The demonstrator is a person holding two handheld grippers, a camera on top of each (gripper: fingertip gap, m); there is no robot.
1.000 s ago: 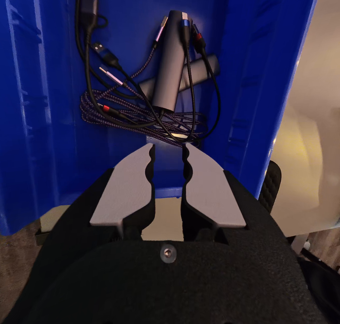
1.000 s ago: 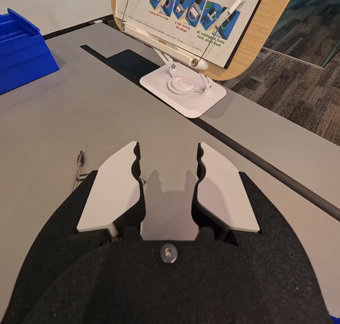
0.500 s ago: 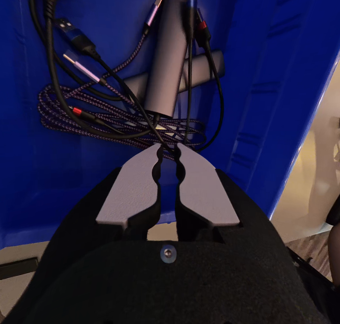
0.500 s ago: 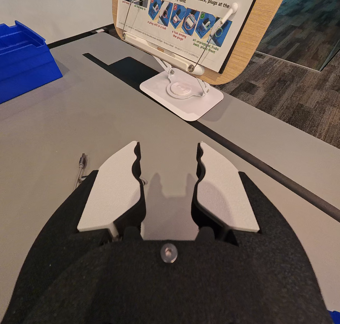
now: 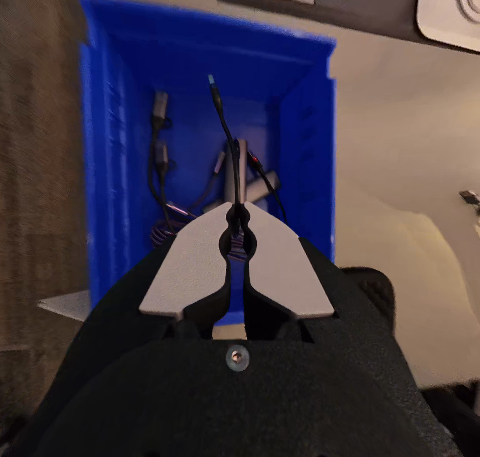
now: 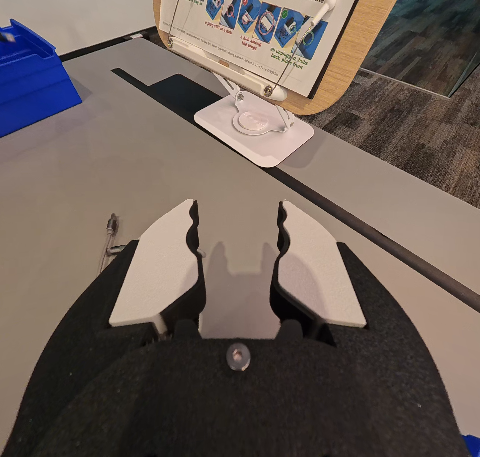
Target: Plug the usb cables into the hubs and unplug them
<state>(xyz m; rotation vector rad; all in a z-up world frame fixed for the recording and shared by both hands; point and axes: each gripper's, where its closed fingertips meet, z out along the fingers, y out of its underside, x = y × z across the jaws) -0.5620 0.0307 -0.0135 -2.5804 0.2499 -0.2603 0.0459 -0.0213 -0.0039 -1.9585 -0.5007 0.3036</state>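
My left gripper (image 5: pixel 237 205) is shut on a thin black USB cable (image 5: pixel 228 138) and holds it above a blue bin (image 5: pixel 109 159). The cable's blue plug (image 5: pixel 211 80) sticks up past the fingertips. In the bin lie two grey hubs (image 5: pixel 240 169), crossed over each other, with a purple braided cable (image 5: pixel 162 233), a red-tipped plug (image 5: pixel 255 160) and other dark cables. My right gripper (image 6: pixel 237 205) is open and empty, low over the grey table (image 6: pixel 130 174). A silver plug on a grey cable (image 6: pixel 113 224) lies on the table just left of its left finger.
A wooden board with an instruction sheet (image 6: pixel 259 24) stands on a white base (image 6: pixel 254 130) at the table's far edge. The blue bin (image 6: pixel 31 81) shows at the far left of the right wrist view. A dark strip (image 6: pixel 363 231) runs across the table. About 60 cm separates my left fingertips from my right. The red-tipped plug (image 5: pixel 255 160) is about 15 cm from my left fingertips and 55 cm from my right.
My left gripper has closed on the black cable and risen well above the bin, lifting the blue plug. My right gripper has hardly moved and stays open.
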